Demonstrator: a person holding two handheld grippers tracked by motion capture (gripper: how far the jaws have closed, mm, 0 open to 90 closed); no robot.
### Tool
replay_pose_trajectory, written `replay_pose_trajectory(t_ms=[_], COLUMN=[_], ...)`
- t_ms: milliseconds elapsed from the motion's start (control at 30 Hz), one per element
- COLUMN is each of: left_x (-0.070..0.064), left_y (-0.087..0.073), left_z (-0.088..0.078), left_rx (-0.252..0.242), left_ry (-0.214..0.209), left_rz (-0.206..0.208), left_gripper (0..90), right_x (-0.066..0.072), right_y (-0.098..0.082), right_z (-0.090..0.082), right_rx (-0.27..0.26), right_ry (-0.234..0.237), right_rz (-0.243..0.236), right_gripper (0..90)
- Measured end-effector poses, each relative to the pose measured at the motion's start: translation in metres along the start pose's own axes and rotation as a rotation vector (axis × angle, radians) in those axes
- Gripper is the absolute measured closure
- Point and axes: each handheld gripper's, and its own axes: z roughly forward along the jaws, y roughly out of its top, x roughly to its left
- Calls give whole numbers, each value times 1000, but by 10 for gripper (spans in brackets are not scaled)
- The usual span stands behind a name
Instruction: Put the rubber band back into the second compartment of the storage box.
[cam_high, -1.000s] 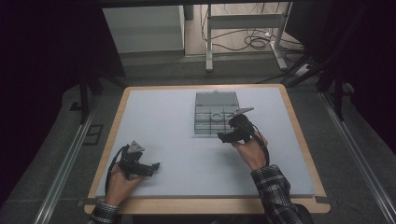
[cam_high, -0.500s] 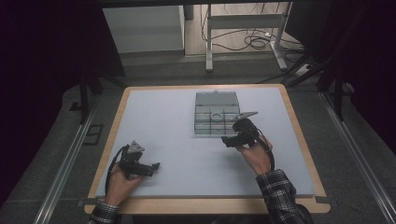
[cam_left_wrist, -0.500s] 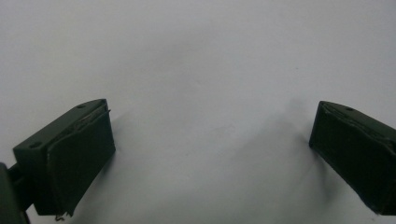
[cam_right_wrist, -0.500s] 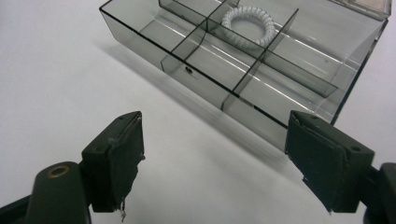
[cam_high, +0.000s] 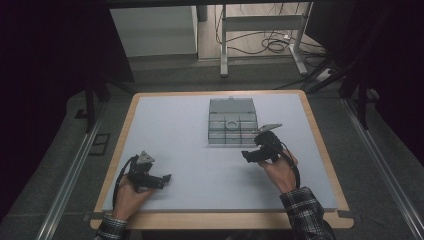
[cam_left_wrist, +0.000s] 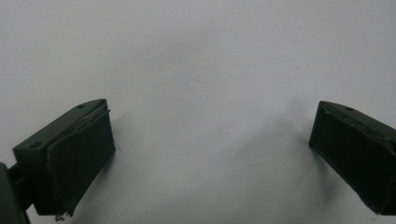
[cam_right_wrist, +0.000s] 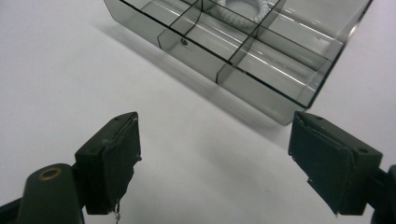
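A clear plastic compartment box lies at the middle back of the white table top, with a white coiled ring in one of its cells. My right gripper hovers just in front of the box's near right corner, pointing left. In the right gripper view its jaws stand wide apart over bare table, having just been opening, with nothing between them. The box and the ring lie beyond them. My left gripper rests at the near left, open and empty.
The table's wooden rim runs along the near edge. Behind the table stand a white cabinet and a metal stand with cables on the floor. Dark curtains close off both sides.
My right gripper has drawn back from the box toward the near edge and a little to the right. The left gripper has stayed put.
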Motion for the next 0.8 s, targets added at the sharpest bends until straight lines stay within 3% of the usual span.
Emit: replay_pose_trajectory(t_ms=[800], left_x=[0], left_y=[0], left_z=[0], left_rx=[0], left_ry=[1], left_rz=[0], left_gripper=[0], right_x=[-2], right_y=[-26], right_z=[-23], right_rx=[21], right_ry=[4], right_rz=[6], right_gripper=[111])
